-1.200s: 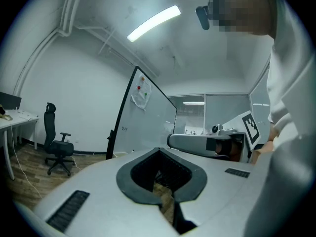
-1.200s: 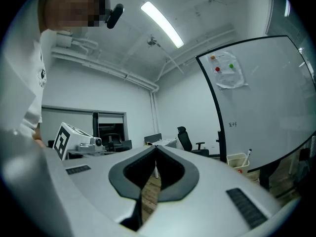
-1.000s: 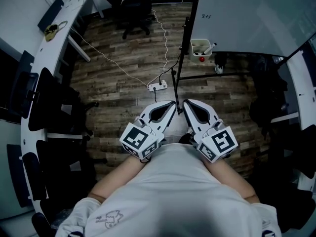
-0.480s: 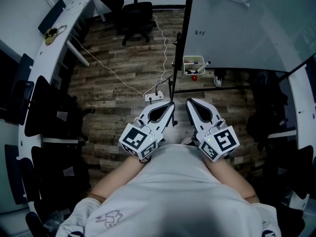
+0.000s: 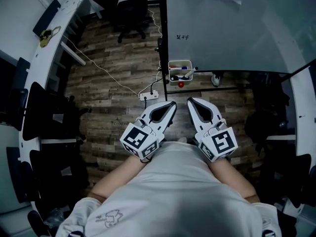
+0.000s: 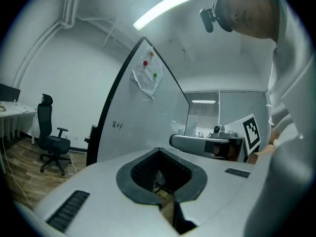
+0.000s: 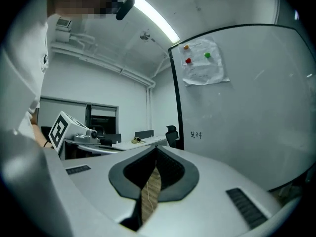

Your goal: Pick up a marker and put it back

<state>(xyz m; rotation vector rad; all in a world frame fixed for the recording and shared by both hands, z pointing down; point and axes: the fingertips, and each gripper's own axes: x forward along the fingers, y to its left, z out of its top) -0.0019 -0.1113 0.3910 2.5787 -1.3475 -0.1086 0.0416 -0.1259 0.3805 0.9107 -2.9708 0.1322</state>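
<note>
**Item 1. Left tongs**: white two-jaw body with a black-and-white square-marker cube at the rear. It is held low in front of the person's white shirt and points forward above the floor. The jaws are pressed together at the tips. A dark oval opening shows behind the tips, with nothing in it.

**Item 2. Right tongs**: same build, held just beside the left one. The two sets of tips are near each other but apart. The jaws are pressed together with nothing between them.

**Item 3. Markers**: several thin ones lying in a small white open tray. The tray is fixed at the lower edge of the whiteboard, ahead of both tongs and apart from them. One pale marker sticks out over the tray's right rim. A small red round thing sits just under the tray.

**Item 4. Large pale whiteboard in a black frame**: a small handwritten mark sits near its left edge. A crumpled white sheet is pinned near the top under red, green and orange dots.

**Item 5. Surroundings:**
- Wooden plank floor.
- White power strip on the floor, with a white cable running off to the left.
- Black office chair at the far end.
- Curved white tabletop along the left.
</note>
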